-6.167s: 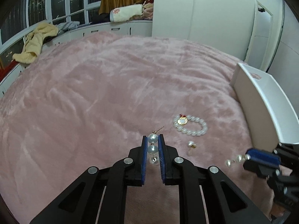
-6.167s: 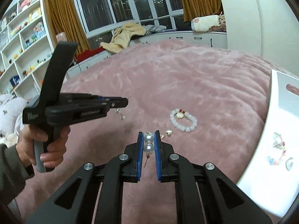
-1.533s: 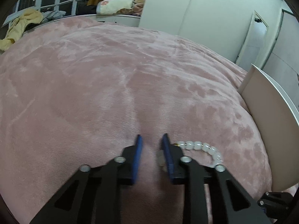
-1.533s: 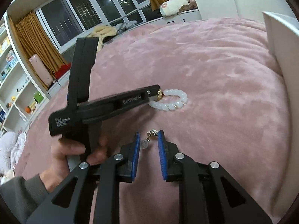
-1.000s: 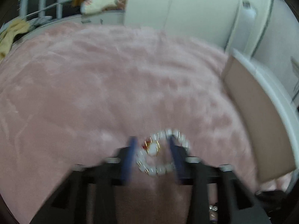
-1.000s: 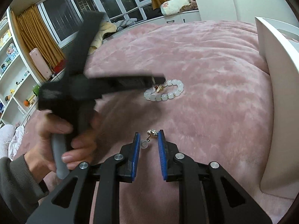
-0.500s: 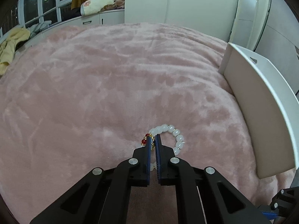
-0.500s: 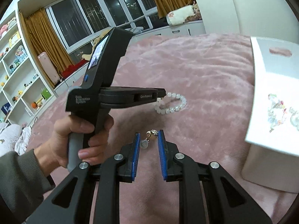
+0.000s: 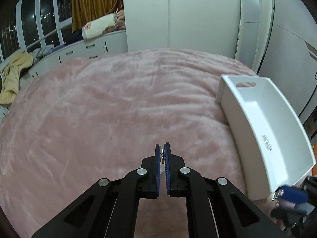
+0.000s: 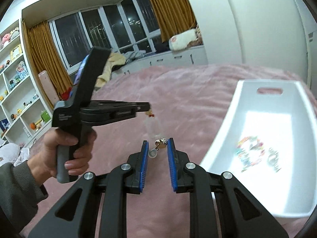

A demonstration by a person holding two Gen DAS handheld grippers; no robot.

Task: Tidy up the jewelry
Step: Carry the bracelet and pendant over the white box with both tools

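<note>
My left gripper (image 9: 162, 148) is shut on the white bead bracelet; only its gold charm (image 9: 162, 154) shows between the pads. In the right wrist view the left gripper (image 10: 147, 106) holds the bracelet (image 10: 153, 128) hanging, blurred, above the pink blanket. My right gripper (image 10: 158, 143) holds a small gold earring with a clear drop (image 10: 158, 146) between its blue pads, which stand apart but pinch it. The white tray (image 10: 227, 123) lies to the right and holds a colourful bracelet (image 10: 248, 152) and other small pieces. The tray also shows in the left wrist view (image 9: 237, 115).
The pink plush blanket (image 9: 99, 109) covers the whole bed. White cabinets (image 9: 89, 49) with a yellow towel (image 9: 13, 73) run along the window. Shelves with toys (image 10: 17, 99) stand at the left. A white wardrobe (image 9: 198, 15) is behind.
My left gripper has lifted the bead bracelet off the blanket and raised it. Both grippers have risen and turned toward the tray; the right one still carries the earring.
</note>
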